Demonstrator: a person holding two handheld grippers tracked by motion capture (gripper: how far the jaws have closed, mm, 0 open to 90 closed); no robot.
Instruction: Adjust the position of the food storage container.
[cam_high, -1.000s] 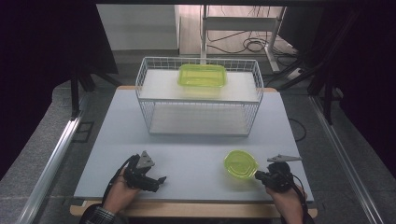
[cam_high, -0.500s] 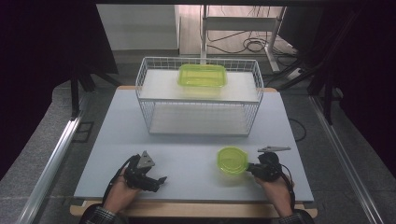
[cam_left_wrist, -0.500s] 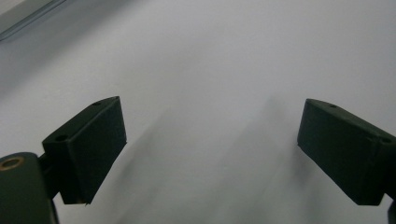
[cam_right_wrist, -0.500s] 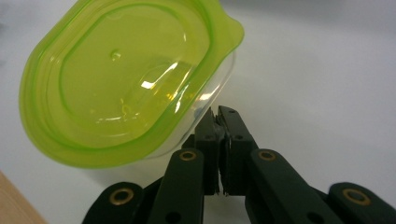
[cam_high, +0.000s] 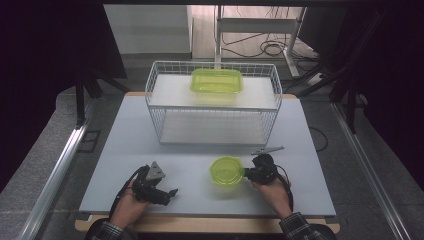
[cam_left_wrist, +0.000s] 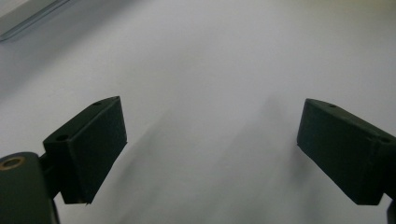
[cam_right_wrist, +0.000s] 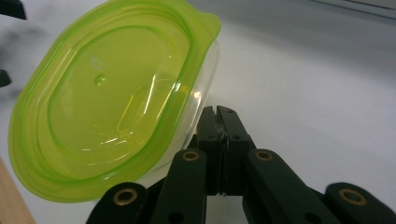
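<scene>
I slide round lidded container (cam_high: 226, 170) across desk (cam_high: 200, 150), right gripper (cam_right_wrist: 219, 114) jaws closed, pushing its side; left gripper (cam_left_wrist: 210, 154) jaws open, idle. Next: regrip rim.

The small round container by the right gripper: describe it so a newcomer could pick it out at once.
Start at the white wire basket at the table's far side, then come down to the near edge. There, at the right gripper, sits the small round container. Unlike the rectangular green container in the basket, it is round, with a clear body.

Your tub (cam_high: 226, 171): small, round, clear, capped by a yellow-green lid (cam_right_wrist: 100, 95) with a tab, upright on the table's near right side.
</scene>
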